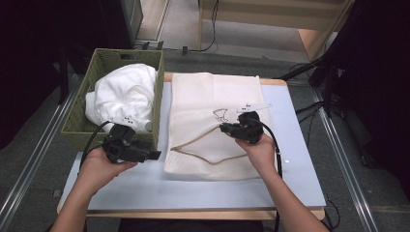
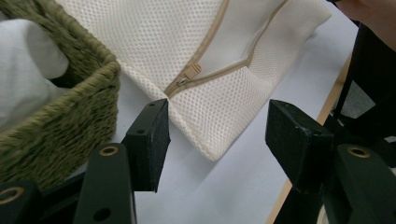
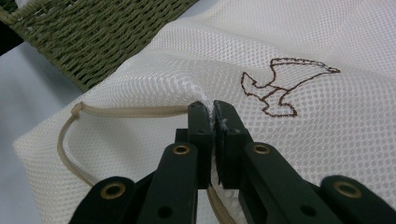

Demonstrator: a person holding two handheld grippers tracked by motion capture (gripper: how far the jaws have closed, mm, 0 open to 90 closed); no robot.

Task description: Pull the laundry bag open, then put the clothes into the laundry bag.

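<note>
Grey flooring surrounds a pale blue-white table [image 1: 300, 169]. At its left edge sits a woven green basket [image 1: 80, 113] heaped with white cloth [image 1: 125, 94]. Just beside the basket hovers the left gripper [image 1: 153, 155], jaws spread and empty. At centre lies a cream mesh laundry bag [image 1: 203, 96], flat, with a tan zipper [image 2: 189, 74] curving across it and a brown embroidered bird [image 3: 280, 88]. The right gripper [image 1: 223, 128] is clamped on a pinched fold of its mesh, lifting it slightly.
</note>
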